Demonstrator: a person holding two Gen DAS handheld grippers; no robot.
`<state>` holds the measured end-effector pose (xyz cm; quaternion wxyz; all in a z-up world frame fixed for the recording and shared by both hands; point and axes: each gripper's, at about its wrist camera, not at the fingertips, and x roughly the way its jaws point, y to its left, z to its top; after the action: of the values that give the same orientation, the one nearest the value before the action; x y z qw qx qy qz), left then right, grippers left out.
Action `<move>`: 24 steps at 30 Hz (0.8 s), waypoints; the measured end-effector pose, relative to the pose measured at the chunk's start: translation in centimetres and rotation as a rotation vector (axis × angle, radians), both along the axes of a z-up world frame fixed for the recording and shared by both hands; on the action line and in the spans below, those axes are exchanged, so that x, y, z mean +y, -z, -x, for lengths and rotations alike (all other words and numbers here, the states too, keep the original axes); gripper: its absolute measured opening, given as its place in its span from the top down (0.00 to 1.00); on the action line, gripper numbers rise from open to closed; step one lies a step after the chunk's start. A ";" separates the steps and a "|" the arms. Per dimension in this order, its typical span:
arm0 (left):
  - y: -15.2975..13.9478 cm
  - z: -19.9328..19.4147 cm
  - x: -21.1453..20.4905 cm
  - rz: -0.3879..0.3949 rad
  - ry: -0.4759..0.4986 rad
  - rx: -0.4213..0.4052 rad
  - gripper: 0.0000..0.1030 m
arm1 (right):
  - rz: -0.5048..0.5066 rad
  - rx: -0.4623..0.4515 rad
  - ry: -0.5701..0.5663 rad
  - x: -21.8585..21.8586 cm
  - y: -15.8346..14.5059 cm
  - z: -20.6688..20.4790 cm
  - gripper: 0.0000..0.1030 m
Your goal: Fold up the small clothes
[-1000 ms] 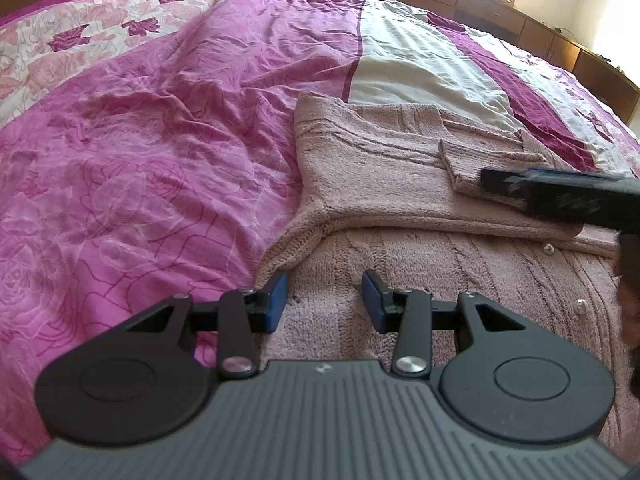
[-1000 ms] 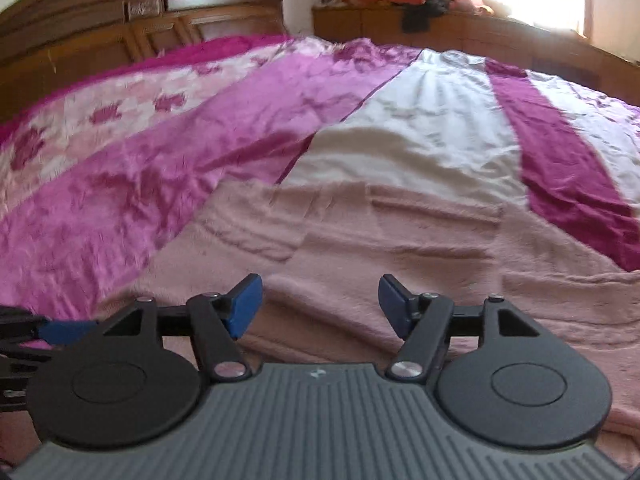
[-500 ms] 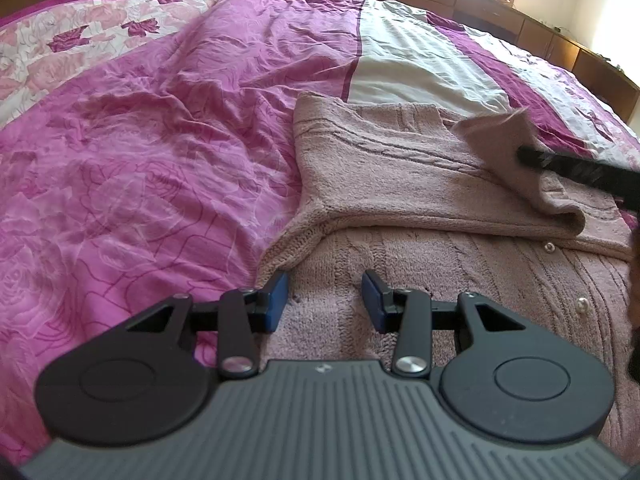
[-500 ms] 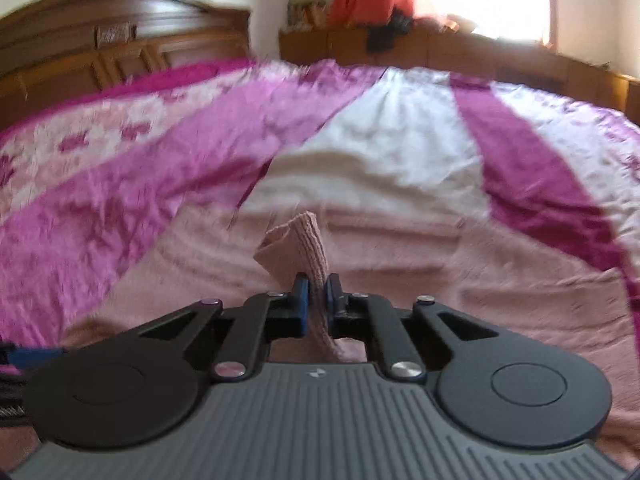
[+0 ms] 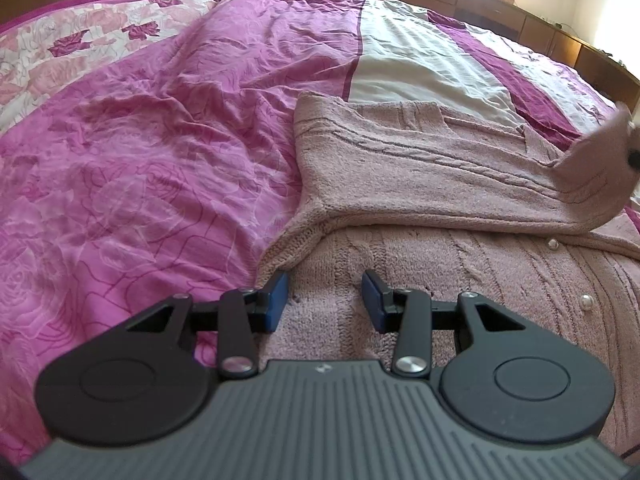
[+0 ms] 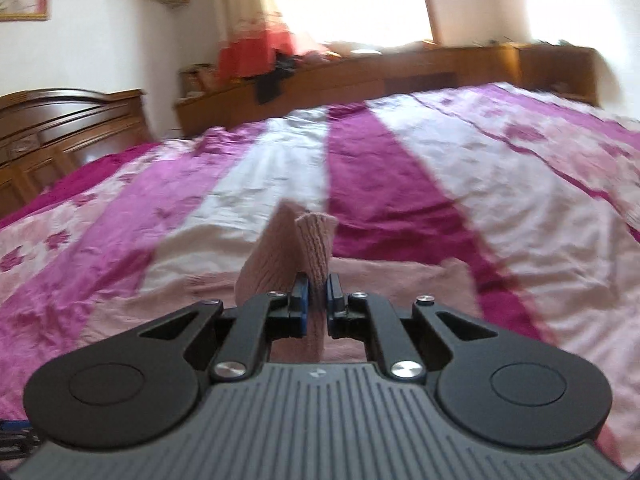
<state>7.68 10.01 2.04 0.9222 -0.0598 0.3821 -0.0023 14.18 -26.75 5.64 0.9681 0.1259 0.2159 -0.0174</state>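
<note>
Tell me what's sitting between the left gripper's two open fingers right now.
Only the pink knitted cardigan lying flat under the open left gripper; nothing pinched, per the left wrist view.

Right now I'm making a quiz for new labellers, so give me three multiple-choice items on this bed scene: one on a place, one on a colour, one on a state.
1. Where does the left gripper hover?
A. over the pink cardigan's near part
B. over the headboard
C. over the white stripe

2. What colour are the pads of the fingers?
A. red
B. blue
C. yellow

3. How does the right gripper stand?
A. wide open, holding nothing
B. shut on nothing
C. shut on the sleeve cuff

Key: 1 A, the left wrist view shows knit fabric directly beneath and between its fingers. 2 B, both pads show blue against the black linkage. 3 C, the right wrist view shows the ribbed cuff pinched between the jaws and raised off the bedspread.
</note>
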 end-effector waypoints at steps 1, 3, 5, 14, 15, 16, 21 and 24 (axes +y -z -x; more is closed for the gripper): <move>0.0 0.0 0.0 0.000 0.000 0.000 0.58 | -0.010 0.017 0.022 -0.8 0.6 0.2 0.92; 0.0 0.0 0.0 -0.001 0.001 0.000 0.58 | -0.024 0.051 0.053 -2.0 1.8 0.4 0.91; 0.0 0.0 0.1 -0.002 0.002 0.000 0.58 | -0.041 0.092 0.094 -3.2 3.1 0.7 0.90; 0.0 0.0 -0.1 -0.009 0.001 0.000 0.58 | -0.087 0.159 0.138 -5.0 5.7 2.0 0.89; 0.0 0.0 -0.2 -0.010 0.001 0.000 0.58 | -0.085 0.157 0.141 -4.9 5.4 2.1 0.88; 0.0 0.0 -0.2 -0.010 0.001 0.000 0.58 | -0.086 0.153 0.140 -4.7 5.2 2.3 0.83; -0.4 0.2 -0.3 -0.019 0.005 -0.005 0.58 | -0.079 0.127 0.111 -3.6 3.8 3.9 0.59; -0.9 0.5 -0.3 -0.018 0.006 0.002 0.58 | -0.078 0.106 0.063 -2.9 2.9 5.1 0.48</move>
<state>7.21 9.71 2.89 0.9224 -0.0502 0.3830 -0.0014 9.07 -29.63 2.73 0.9486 0.1690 0.2634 -0.0461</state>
